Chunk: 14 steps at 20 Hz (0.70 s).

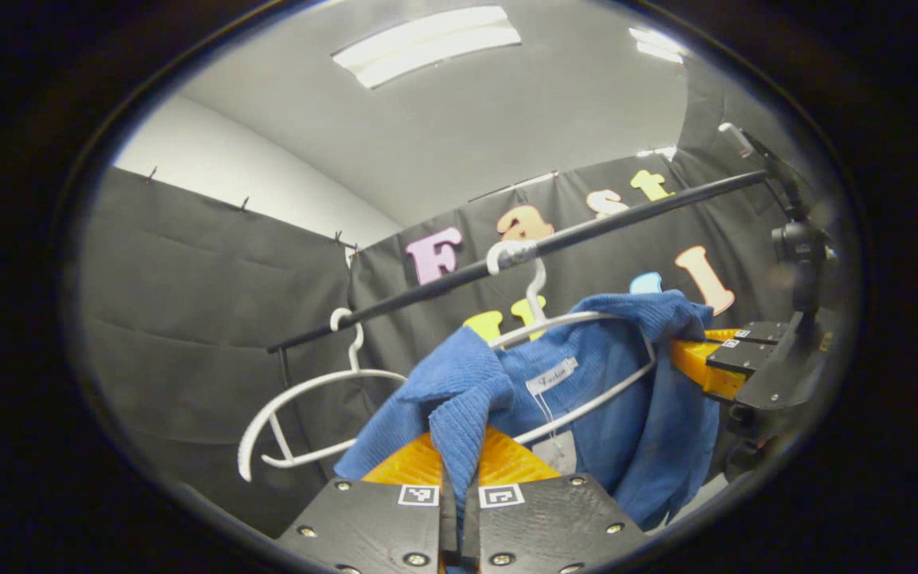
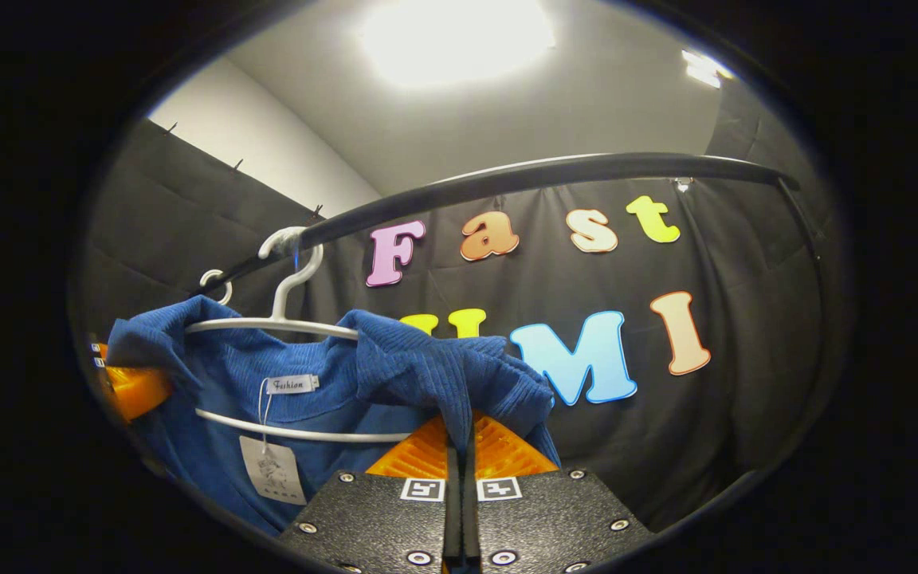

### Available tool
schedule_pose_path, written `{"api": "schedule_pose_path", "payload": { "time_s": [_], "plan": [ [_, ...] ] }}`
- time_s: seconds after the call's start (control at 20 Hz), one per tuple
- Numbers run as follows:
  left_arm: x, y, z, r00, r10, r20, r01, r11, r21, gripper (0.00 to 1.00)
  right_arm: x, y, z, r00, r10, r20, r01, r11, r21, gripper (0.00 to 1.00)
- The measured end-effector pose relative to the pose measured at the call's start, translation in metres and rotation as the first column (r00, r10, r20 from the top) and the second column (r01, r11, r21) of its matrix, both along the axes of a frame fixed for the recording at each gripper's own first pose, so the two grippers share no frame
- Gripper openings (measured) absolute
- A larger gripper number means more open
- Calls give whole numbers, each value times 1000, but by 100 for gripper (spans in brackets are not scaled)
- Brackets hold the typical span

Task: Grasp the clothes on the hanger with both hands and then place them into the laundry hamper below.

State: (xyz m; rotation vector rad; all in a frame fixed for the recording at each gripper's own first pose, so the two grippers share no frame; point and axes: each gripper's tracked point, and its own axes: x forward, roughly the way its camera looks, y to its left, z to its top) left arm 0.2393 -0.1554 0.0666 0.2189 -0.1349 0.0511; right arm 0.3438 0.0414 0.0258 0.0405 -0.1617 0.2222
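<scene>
- While its fingers press together, the left gripper [image 1: 459, 478] pinches a shoulder fold of the blue sweater [image 1: 586, 399].
- Likewise the right gripper [image 2: 459, 462] pinches the other shoulder.
- Behind, the sweater hangs on the white hanger [image 2: 284, 323], under the black rail [image 2: 547, 171].

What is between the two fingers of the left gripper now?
In the left gripper view, a fold of the blue sweater is pinched between the left gripper fingers, its shoulder pulled off the white hanger.

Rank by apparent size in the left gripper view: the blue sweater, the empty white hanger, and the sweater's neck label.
1. Blue sweater, largest.
2. Empty white hanger, though it hangs farther off, so true size is unsure.
3. Neck label, smallest.
</scene>
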Motion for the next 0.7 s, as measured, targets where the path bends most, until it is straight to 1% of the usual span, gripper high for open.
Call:
{"api": "schedule_pose_path", "payload": {
  "time_s": [0.1, 0.25, 0.45, 0.55, 0.7],
  "plan": [
    [-2, 9, 12, 1000, -3, 6, 3, 1000, -9, 4, 4, -9, 14, 999, -21, 36, 21, 1000, -5, 0],
    [-2, 33, 19, 1000, 18, 2, -18, 999, -37, 3, 6, -20, 40, 993, -50, 103, 52, 999, -8, 0],
    [4, 69, 29, 999, 35, -6, -35, 998, -46, 4, 23, -32, 55, 986, -69, 155, 75, 997, -31, 0],
    [8, 85, 30, 1000, 25, -12, -25, 999, -44, 4, 30, -37, 61, 981, -79, 177, 88, 995, -46, 0],
    [18, 101, 24, 999, -22, -37, 20, 998, -54, 4, 44, -48, 56, 978, -104, 179, 122, 988, -95, 0]
  ]
}}
